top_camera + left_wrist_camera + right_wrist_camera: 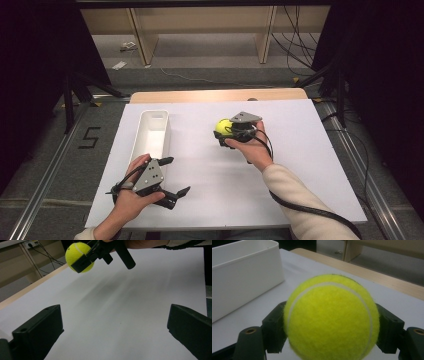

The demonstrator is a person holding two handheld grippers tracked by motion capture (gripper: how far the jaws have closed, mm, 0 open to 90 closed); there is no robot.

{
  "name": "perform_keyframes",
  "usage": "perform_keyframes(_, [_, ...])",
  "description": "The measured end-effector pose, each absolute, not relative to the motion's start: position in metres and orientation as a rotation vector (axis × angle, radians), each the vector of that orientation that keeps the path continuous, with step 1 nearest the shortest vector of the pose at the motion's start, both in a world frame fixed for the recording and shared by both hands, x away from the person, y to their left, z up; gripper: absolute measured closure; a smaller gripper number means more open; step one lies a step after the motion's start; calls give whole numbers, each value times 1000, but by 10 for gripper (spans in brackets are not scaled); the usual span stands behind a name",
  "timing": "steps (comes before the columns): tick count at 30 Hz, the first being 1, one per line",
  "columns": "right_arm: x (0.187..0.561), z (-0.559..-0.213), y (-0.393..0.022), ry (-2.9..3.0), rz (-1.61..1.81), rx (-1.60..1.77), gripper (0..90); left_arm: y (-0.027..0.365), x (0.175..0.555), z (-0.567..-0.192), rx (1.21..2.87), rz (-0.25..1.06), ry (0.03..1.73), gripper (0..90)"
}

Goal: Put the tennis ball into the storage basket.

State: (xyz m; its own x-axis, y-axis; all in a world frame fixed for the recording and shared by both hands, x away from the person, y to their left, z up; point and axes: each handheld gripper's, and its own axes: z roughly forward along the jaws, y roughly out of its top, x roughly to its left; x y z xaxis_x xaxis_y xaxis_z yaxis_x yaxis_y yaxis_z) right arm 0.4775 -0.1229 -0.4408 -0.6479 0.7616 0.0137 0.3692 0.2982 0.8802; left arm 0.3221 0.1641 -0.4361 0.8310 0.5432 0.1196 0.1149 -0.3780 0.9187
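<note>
A yellow tennis ball [223,127] is clamped between the jaws of my right gripper [226,131] above the middle of the white table sheet [295,165]. Up close in the right gripper view the ball [332,317] sits between both black pads, pressed from each side. From the left gripper view the ball [79,256] hangs at the top left in the right gripper [82,261]. My left gripper [174,176] rests at the near left of the table with its jaws wide apart and nothing between them. A white rectangular bin [150,131] stands left of the ball.
The bin [242,275] is open-topped and lies lengthwise at the table's left. A wooden table edge [215,95] runs along the far side. A cable [305,207] trails from the right gripper along the forearm. Wooden shelving [200,25] stands on the floor beyond.
</note>
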Motion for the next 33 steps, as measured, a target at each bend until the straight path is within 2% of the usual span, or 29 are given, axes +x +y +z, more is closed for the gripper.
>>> perform_keyframes(33, [471, -433, -114, 2177, 1338, 955, 262, 164, 322, -436, 1930, 496, 489, 0])
